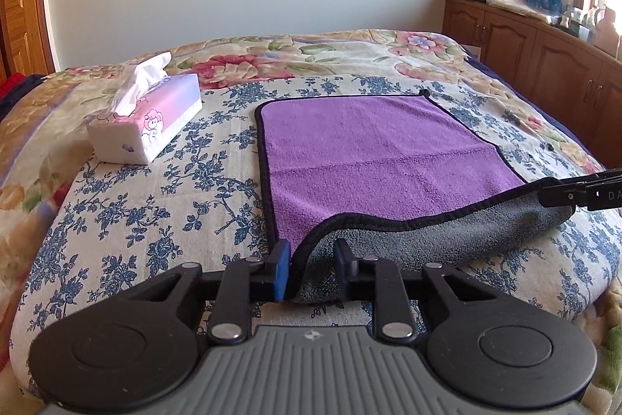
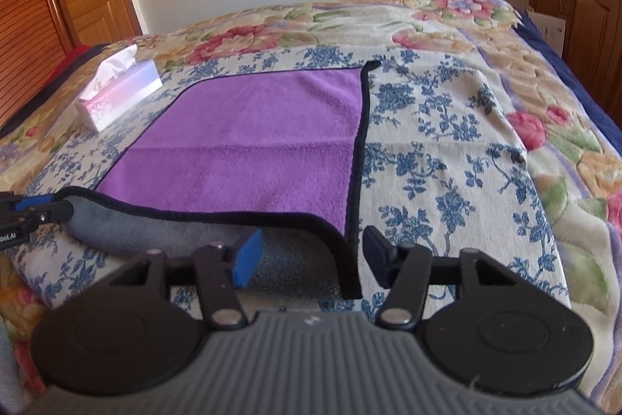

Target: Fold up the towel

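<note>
My left claw (image 1: 313, 269) clamps the towel (image 1: 373, 146) at its near corner on the bed (image 1: 163, 212); my right claw (image 2: 311, 259) stands apart around the opposite near corner, which may slip and skew the fold.

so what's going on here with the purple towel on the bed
A person with a gripper in each hand is starting to fold a purple towel spread on the floral bedspread. The left gripper is at the near left corner, its blue pads either side of the lifted edge, whose grey underside shows. The right gripper is at the near right corner, jaws wide apart. A tissue box sits to the left.
</note>
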### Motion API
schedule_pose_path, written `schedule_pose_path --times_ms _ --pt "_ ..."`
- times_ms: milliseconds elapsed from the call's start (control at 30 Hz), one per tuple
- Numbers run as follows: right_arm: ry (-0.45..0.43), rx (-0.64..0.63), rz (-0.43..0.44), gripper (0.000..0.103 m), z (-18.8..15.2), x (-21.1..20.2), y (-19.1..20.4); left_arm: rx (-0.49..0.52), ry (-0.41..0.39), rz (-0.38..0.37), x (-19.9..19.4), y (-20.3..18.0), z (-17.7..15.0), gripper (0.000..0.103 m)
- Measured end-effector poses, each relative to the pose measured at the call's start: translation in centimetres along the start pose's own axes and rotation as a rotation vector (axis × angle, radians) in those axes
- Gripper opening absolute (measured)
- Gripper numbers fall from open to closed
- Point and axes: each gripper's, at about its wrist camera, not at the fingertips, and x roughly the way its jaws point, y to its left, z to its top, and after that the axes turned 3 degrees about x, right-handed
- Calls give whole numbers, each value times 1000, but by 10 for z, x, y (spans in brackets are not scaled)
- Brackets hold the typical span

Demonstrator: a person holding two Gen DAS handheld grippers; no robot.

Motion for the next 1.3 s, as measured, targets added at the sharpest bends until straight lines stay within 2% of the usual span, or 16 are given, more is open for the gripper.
schedule_pose_path --times_ms 100,167,267,333,400,500,533,733,1033,1300 --pt "11 18 13 48 1 -1 -4 0 -1 1 0 0 0 24" --pt "20 23 20 40 2 -1 -5 -1 0 2 0 0 0 24" --pt "28 22 29 21 2 -1 -6 -5 1 5 0 0 0 23" --pt "26 9 26 19 3 -3 -5 -6 1 5 0 1 0 21" --pt "26 7 32 9 4 -4 -5 -11 1 4 0 2 0 19" --pt "28 -6 35 7 4 -4 -5 -22 4 9 0 3 0 14" --pt "29 -11 37 3 4 -4 -4 -26 3 5 -1 3 0 13" --pt "24 -33 43 3 4 -5 -1 -27 -12 -15 -3 2 2 7" --pt "-12 -52 50 3 8 -12 2 -62 -27 -32 -9 4 6 7" --pt "-54 -64 59 3 15 -19 5 -54 -34 -29 -15 -1 13 6"
